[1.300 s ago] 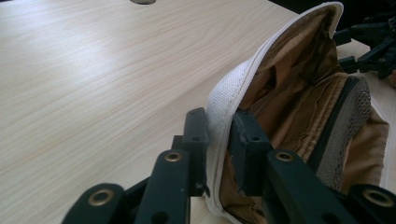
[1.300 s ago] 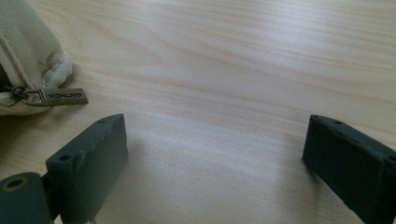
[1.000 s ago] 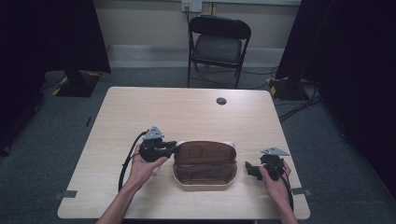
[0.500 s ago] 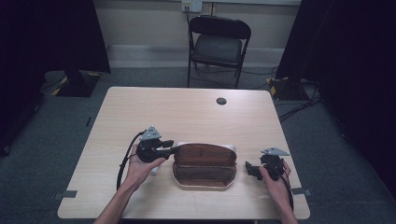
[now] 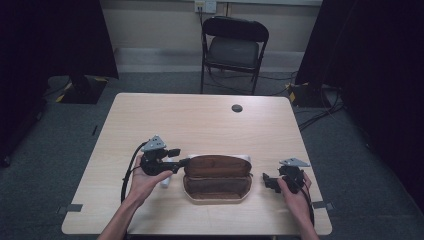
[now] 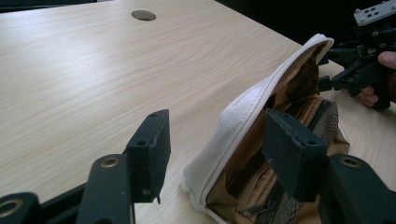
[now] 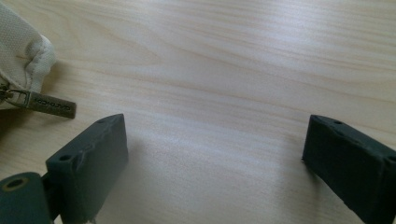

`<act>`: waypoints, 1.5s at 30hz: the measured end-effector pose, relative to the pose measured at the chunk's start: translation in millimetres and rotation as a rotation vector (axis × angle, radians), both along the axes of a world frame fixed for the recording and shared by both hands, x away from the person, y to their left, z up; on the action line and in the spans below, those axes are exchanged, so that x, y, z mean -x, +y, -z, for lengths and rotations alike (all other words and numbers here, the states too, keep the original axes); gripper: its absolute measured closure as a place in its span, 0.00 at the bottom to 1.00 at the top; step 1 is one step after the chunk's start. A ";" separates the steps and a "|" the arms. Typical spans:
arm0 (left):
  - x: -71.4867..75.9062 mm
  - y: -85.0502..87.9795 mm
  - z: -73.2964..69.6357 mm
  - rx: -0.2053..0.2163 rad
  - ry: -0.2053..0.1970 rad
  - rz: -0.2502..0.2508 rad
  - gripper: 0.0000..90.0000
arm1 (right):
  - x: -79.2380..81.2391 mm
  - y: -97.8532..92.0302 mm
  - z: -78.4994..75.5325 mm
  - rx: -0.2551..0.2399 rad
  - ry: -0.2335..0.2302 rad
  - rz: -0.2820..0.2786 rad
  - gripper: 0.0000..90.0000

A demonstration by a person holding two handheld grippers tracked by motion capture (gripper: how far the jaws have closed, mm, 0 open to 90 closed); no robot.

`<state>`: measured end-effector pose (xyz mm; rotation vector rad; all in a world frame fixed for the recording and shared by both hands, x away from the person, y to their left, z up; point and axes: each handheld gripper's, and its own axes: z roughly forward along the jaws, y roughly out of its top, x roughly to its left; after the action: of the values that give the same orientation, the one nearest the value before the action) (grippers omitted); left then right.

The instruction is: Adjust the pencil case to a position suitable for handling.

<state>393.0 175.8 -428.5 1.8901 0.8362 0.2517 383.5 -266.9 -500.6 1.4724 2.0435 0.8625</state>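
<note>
An unzipped pouch [image 5: 217, 177], white outside and brown inside, lies at the table's near middle with its mouth facing up. My left gripper [image 5: 180, 156] is at its left end and stands open. In the left gripper view the left gripper [image 6: 219, 149] straddles the pouch's white upper rim [image 6: 243, 114], one jaw outside and one over the brown lining. My right gripper [image 5: 266, 181] rests just right of the pouch, open. The right gripper [image 7: 215, 154] has bare table between its jaws, with the metal zipper pull [image 7: 46, 103] and the pouch's corner [image 7: 21, 46] to their left.
A small white object [image 5: 165, 180] lies by the left hand. A dark round grommet [image 5: 237, 108] sits in the far part of the table [image 5: 150, 120]. A black folding chair [image 5: 234, 47] stands beyond the far edge.
My left gripper has drifted slightly toward the near edge while staying at the pouch's left end. The right gripper and the pouch look unmoved.
</note>
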 end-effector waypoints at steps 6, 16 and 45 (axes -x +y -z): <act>0.4 23.2 9.0 -0.015 0.006 -0.055 0.49 | 0.0 0.0 0.0 0.000 0.000 0.000 0.06; 1.3 41.6 31.8 -0.049 0.061 -0.107 0.51 | 0.0 0.0 0.0 0.000 0.001 0.000 0.06; 1.7 24.9 61.9 -0.254 0.123 -0.101 0.69 | -2.7 0.8 0.3 0.003 0.003 0.001 0.04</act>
<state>391.4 200.8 -490.4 2.1189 1.0241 0.3190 386.2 -266.1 -501.0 1.4738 2.0457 0.8574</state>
